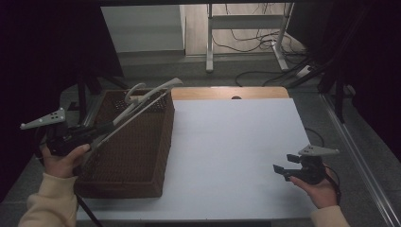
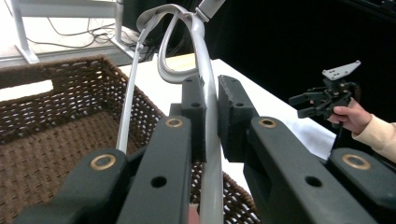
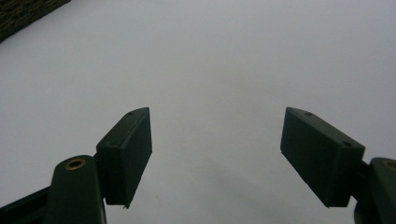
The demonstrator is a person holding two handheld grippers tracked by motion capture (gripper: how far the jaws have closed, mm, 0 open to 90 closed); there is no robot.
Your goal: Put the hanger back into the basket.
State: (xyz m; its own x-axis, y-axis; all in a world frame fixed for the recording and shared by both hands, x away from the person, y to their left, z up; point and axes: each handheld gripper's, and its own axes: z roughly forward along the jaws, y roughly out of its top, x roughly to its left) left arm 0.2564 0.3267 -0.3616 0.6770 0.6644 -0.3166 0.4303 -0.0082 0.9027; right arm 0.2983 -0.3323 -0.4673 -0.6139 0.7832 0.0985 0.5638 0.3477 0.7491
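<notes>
My left claw point(image 2: 211, 121) is clamped tight on a grey clothes hanger point(image 2: 205, 60), pads pressing the hanger's curved arm from both sides, nothing loose. Hanger sticks up and away from the claw, tilted, over the brown wicker basket point(image 1: 137, 156); in the high view the hanger point(image 1: 146, 101) runs diagonally from my left claw point(image 1: 106, 127) toward the basket's far corner, its upper end past the rim. Thin lower bar of the hanger is seen in the left gripper view, slanting down to the basket interior; can't tell if it touches the weave. Basket sits on the left part of the white desk point(image 1: 236, 142), long side toward the middle. My right claw point(image 3: 215, 154) is wide open, holding nothing, jaws far apart over bare white desk surface. In the high view the right claw point(image 1: 280, 170) sits near the desk's right front edge, well apart from basket and hanger, pointing left.
</notes>
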